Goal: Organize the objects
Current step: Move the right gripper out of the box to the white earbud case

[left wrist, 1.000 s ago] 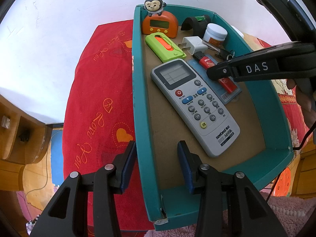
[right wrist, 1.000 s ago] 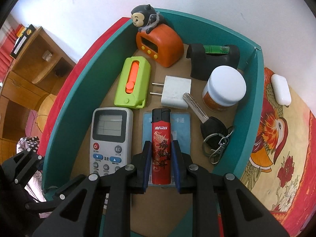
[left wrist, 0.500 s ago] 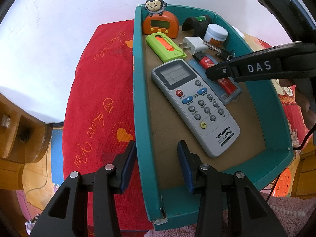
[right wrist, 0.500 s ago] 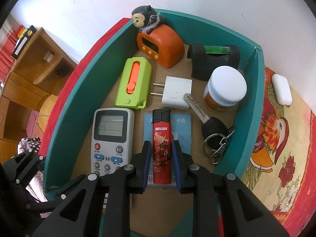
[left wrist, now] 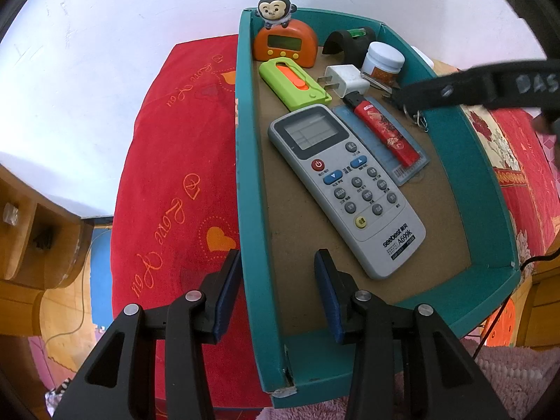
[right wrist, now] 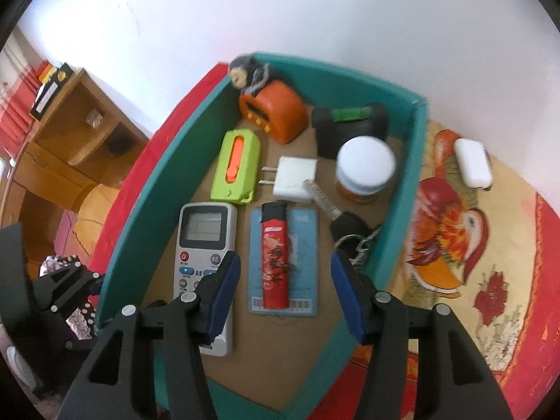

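Red cloth [left wrist: 168, 161] (hearts) | wooden shelves [right wrist: 70, 129] | white wall [right wrist: 315, 10]

Your right wrist view is motion-blurred, and the key [right wrist: 323, 203] lies half hidden behind the charger [right wrist: 294, 178].

The box [right wrist: 416, 161] has teal walls and a plain brown floor. At its far wall stands an orange clock [left wrist: 285, 43] with yellow buttons and a brown-and-white monkey figure on top. Beside it lies a lime-green case [right wrist: 236, 168] with an orange slider. The remote [left wrist: 344, 183] is light grey with one red, two blue and one yellow button. The lighter [right wrist: 275, 255] is red with a black cap and what seems a dragon print, on a pale blue card [right wrist: 304, 245]. The cloth [left wrist: 175, 175] under the box is red with orange hearts and script.
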